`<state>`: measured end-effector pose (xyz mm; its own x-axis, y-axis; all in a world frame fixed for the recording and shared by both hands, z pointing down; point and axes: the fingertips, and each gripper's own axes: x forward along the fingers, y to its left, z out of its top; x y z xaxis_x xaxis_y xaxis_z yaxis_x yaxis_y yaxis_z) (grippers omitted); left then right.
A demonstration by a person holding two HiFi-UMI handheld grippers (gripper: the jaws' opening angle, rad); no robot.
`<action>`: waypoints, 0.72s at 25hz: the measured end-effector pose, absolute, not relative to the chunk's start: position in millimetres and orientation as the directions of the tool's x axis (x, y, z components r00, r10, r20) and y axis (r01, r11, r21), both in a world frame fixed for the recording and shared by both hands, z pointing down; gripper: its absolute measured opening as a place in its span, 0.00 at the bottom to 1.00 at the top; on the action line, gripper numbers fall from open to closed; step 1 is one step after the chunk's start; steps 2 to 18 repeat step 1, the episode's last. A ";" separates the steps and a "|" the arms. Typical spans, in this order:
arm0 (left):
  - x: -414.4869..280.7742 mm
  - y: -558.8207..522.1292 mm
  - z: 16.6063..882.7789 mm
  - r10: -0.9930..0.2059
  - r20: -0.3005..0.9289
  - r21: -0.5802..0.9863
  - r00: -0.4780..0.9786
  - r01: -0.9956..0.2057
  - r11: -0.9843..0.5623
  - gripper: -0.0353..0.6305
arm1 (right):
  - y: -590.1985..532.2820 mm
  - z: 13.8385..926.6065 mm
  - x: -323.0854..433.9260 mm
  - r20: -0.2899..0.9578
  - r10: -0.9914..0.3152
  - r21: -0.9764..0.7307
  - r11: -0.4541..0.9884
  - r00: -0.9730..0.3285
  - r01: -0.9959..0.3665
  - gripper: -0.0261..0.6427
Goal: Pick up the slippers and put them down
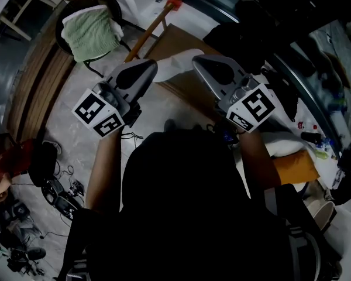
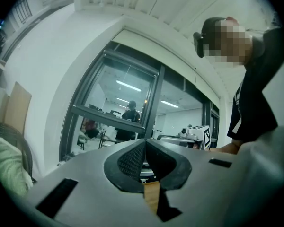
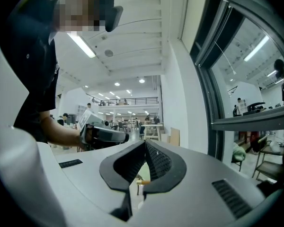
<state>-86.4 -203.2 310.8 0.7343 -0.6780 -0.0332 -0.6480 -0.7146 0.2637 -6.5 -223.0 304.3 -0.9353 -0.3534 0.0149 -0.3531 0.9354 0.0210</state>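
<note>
As seen from the head camera, filled mostly by a dark-clothed torso (image 1: 181,204) above a pale grey floor (image 1: 64,116). Beyond the torso, a brown board (image 1: 190,43). In the left gripper view, set into a white wall, a tall dark-framed window (image 2: 118,103).

Left of the board, a round dark chair (image 1: 108,4) draped with a green towel (image 1: 93,31). Between chair and board, a wooden handle (image 1: 147,35) slanting up to a red end. Lower left on the floor, a tangle of black cables and gear (image 1: 58,192).

Held out level, side by side over the board's near edge: left gripper (image 1: 149,69) and right gripper (image 1: 200,62), tips near each other but apart, each with a black-and-white marker cube (image 1: 99,115) at the end nearest the body.

Both closed tight. Ribbed black pads (image 2: 132,160) pressed together along their front edge in the left gripper view, and the same in the right gripper view, with nothing caught between them in either.

Just past the two tips, across the board's near corner, a long white shape (image 1: 176,66). Touched by neither gripper. Cannot tell whether it is one of the slippers.
</note>
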 end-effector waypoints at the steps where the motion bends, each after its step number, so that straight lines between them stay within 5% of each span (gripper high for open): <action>1: -89.1 -202.4 311.7 -0.678 -0.033 0.265 0.735 -0.647 -0.715 0.07 | -223.0 304.4 -9.6 0.014 -0.353 0.023 0.936 -0.936 -0.353 0.07; 18: -89.1 -202.4 311.7 -0.678 -0.033 0.265 0.735 -0.647 -0.715 0.07 | -223.0 304.4 -9.6 0.014 -0.353 0.023 0.936 -0.936 -0.353 0.07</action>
